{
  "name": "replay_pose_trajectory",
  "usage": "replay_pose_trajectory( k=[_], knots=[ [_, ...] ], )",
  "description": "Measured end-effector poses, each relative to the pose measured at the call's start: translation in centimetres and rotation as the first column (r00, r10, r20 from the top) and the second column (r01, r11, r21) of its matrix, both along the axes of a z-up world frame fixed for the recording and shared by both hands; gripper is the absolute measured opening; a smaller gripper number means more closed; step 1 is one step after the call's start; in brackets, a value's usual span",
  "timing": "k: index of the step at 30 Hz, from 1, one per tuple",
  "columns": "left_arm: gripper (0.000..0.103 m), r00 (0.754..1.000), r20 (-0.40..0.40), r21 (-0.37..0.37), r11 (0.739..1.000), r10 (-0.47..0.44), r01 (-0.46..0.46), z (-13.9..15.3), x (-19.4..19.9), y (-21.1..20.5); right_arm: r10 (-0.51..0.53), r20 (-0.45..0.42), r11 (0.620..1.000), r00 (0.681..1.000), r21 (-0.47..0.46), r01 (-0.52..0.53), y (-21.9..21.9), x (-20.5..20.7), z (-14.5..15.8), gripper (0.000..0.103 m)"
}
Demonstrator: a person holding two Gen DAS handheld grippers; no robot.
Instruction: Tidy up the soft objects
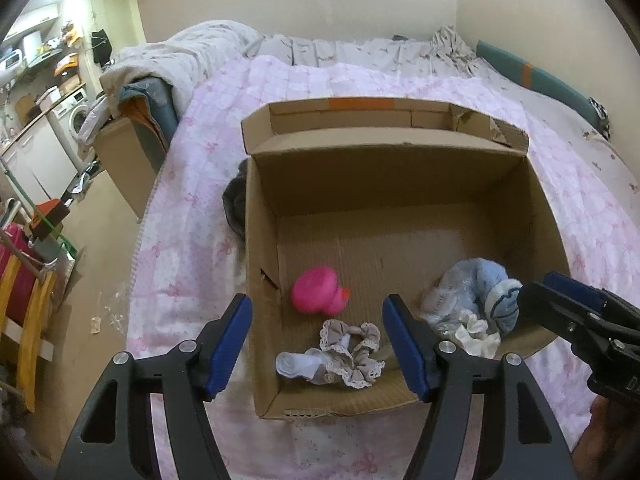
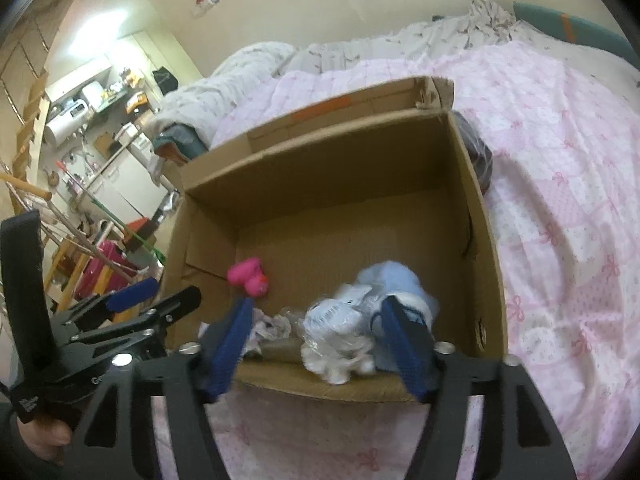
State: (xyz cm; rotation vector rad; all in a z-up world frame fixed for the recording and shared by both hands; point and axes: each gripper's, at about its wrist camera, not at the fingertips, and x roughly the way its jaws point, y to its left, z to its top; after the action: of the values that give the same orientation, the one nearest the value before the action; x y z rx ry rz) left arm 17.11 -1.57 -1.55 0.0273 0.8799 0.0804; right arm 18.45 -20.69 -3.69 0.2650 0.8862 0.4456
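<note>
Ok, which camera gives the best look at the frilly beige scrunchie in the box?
The left wrist view: the beige scrunchie lies sharp and unobstructed on the cardboard box floor. The right wrist view is motion-blurred, and the right hand-held gripper mostly hides that corner.

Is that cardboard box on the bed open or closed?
Open. The cardboard box has its top flaps folded back, so the pink toy and scrunchie on its floor show.

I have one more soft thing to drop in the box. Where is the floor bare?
The cardboard box floor is bare across the back, behind the pink duck and blue cloth bundle. The front edge is crowded: frilly scrunchie, white scrunchie.
</note>
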Motion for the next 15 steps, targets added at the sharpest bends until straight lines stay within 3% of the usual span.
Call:
replay_pose_trajectory(
  k=[6, 8, 15],
  knots=[
    [0.065, 0.998, 0.058, 0.014, 1.0, 0.002, -0.003, 1.7, -1.5, 0.3, -0.019, -0.014, 1.0, 1.0, -0.008, 0.019, -0.3, -0.2, 0.8, 0.082],
    [0.065, 0.997, 0.078, 0.004, 1.0, 0.011, -0.011, 2.4, -2.3, 0.6, -0.029, 0.014, 1.0, 0.999, -0.003, 0.029, -0.6, -0.6, 1.7, 0.102],
    [0.065, 0.99, 0.13, 0.01, 0.998, 0.059, -0.061, 4.7, -5.6, 1.6, -0.057, 0.095, 0.998, 0.994, -0.024, 0.059, -1.2, -3.5, 4.5, 0.103]
  ],
)
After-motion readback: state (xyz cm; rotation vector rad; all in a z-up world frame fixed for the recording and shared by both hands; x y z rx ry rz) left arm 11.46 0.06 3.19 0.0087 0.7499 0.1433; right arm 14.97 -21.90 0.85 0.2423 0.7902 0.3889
